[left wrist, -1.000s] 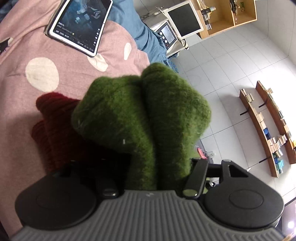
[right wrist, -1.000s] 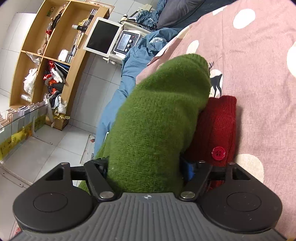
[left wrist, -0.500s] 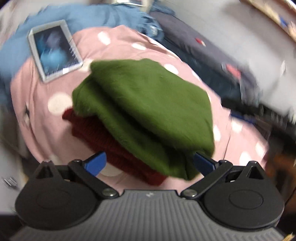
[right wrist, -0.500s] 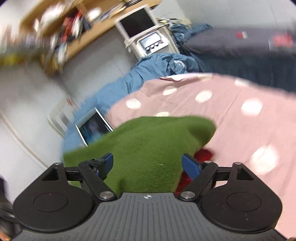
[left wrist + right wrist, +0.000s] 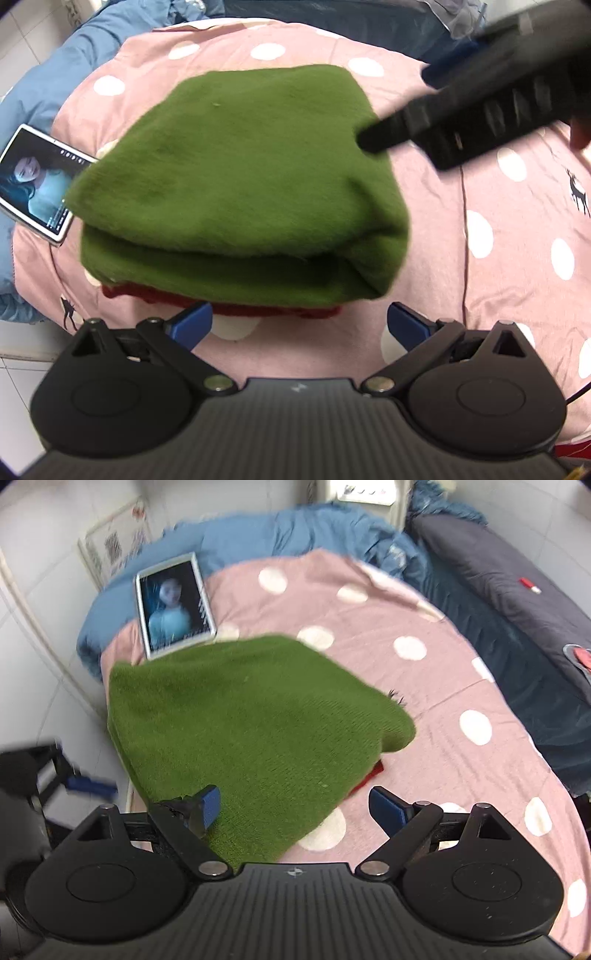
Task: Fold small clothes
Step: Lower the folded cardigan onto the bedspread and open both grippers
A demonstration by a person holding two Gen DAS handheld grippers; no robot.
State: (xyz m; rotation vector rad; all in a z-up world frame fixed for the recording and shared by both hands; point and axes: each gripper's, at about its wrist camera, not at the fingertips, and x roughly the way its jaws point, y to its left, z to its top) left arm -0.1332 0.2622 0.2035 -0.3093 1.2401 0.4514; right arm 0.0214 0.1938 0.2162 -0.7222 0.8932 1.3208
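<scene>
A folded green sweater [image 5: 240, 184] lies flat on a folded red garment [image 5: 229, 308], of which only the near edge shows. Both rest on a pink polka-dot blanket [image 5: 498, 229]. My left gripper [image 5: 299, 325] hangs above the pile's near edge, jaws open wide and nothing between the blue pads. In the right wrist view the green sweater [image 5: 251, 738] covers all but a sliver of the red garment [image 5: 371, 775]. My right gripper [image 5: 297, 808] hovers open over the sweater's near corner. The right gripper [image 5: 406, 107] also shows blurred at the sweater's far right.
A tablet [image 5: 173, 605] with a lit screen lies just beyond the sweater on the blanket. A blue duvet [image 5: 277, 535] is bunched behind, and a dark grey mattress [image 5: 517, 590] runs along the right. White floor tiles [image 5: 37, 664] lie to the left.
Both grippers have let go of the green sweater, opened wide, rolled and risen. The sweater, bunched in the jaws a second ago, now lies flat on the red garment.
</scene>
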